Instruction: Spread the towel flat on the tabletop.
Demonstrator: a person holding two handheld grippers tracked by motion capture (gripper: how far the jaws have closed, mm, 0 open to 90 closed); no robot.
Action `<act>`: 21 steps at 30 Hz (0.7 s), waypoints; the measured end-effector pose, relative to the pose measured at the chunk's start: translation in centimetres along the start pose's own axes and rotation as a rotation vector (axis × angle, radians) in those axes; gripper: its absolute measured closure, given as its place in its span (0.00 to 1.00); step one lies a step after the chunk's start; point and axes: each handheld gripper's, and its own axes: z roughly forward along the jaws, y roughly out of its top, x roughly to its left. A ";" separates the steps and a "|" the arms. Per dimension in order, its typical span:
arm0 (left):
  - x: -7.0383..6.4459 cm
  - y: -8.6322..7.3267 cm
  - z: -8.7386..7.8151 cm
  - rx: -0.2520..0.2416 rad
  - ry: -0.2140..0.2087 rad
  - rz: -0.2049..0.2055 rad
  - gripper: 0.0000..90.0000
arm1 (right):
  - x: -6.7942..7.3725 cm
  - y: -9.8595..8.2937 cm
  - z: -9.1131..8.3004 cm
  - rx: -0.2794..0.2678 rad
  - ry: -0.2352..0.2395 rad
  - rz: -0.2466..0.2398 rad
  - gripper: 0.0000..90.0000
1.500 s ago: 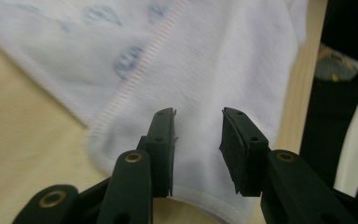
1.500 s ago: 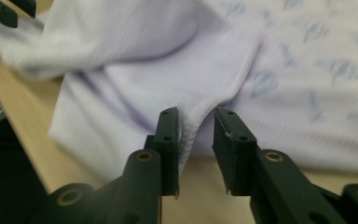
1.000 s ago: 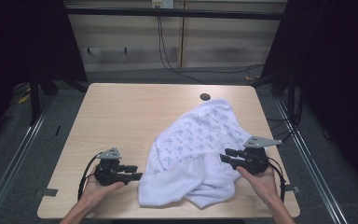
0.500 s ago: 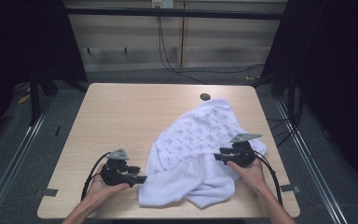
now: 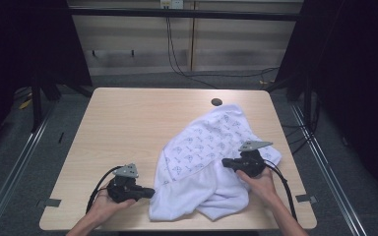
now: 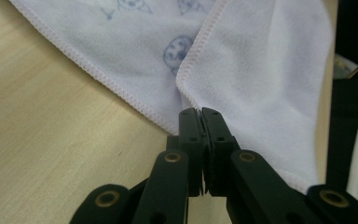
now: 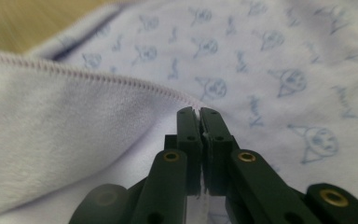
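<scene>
A white towel (image 5: 202,147) printed with small blue figures lies crumpled on the right half of the wooden table (image 5: 128,123). My left gripper (image 5: 151,191) is at the towel's near left edge. In the left gripper view its jaws are shut, and the left gripper (image 6: 200,110) pinches the spot where two hemmed edges of the towel (image 6: 270,70) meet. My right gripper (image 5: 225,163) rests on the towel's right side. In the right gripper view the right gripper (image 7: 199,109) is shut on the pink-stitched hem of a turned-over fold of the towel (image 7: 284,56).
A dark round cable hole (image 5: 216,102) sits in the table near its far edge, just beyond the towel. Bare wood spreads over the table's left half. Metal floor rails (image 5: 24,152) run along both sides, with cables hanging at the back wall.
My left gripper has slid right to the towel's edge. My right gripper has moved left, further onto the towel. The towel itself lies much as before.
</scene>
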 end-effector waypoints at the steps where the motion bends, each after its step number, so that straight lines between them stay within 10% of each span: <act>1: 0.1 0.2 -0.4 -0.022 0.010 -0.002 0.98 | -0.1 0.2 -0.7 -0.031 -0.005 0.009 0.98; 12: 3.2 5.9 -5.5 -0.305 0.153 -0.043 0.98 | -3.6 4.6 -7.3 -0.233 -0.105 0.057 0.98; 21: 4.4 11.4 -7.6 -0.392 0.193 -0.026 0.99 | -4.9 9.9 -9.7 -0.277 -0.156 0.049 0.98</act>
